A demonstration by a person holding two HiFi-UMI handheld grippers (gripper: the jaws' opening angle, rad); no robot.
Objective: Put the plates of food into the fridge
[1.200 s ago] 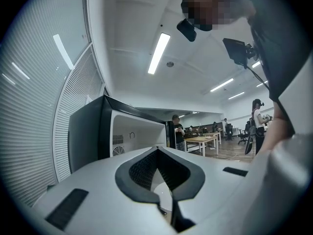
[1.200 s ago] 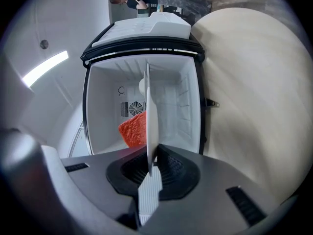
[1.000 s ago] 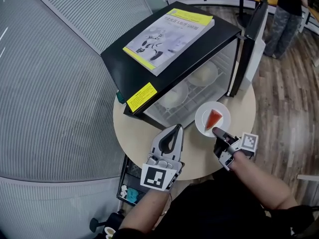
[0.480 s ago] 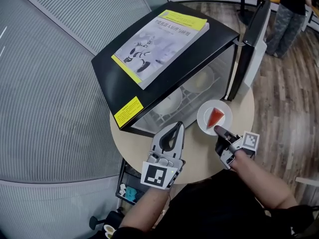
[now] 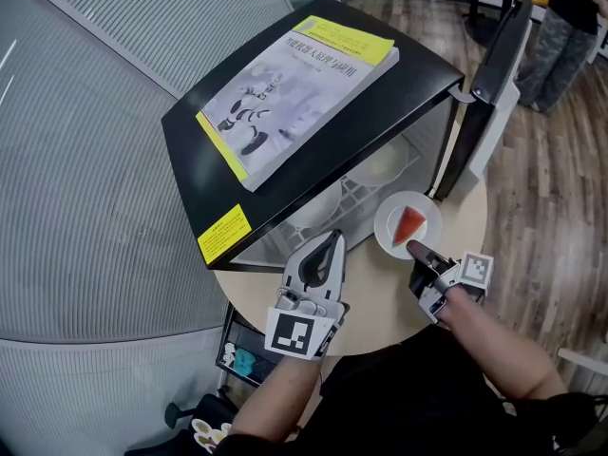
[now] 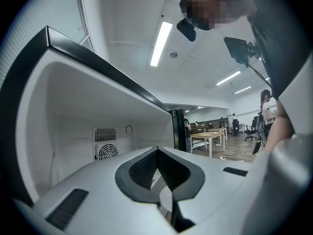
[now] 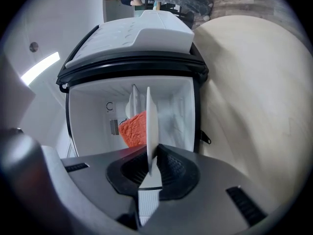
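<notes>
Right claw (image 5: 411, 248): clenched on plate (image 5: 388, 234) rim, to carry the red slice (image 5: 408, 223) level.
Plate: over table (image 5: 375, 302), just before open fridge (image 5: 418, 79).
Left claw (image 5: 331, 239): closed, empty, parked clear.

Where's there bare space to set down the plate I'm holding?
Bare table lies between the left gripper and right gripper, and right of the held plate beside the fridge door. The fridge shelf looks crowded: plates already sit there.

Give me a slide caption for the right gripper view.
Right gripper pinches the rim of a plate carrying a red slice, facing the open fridge.
</notes>
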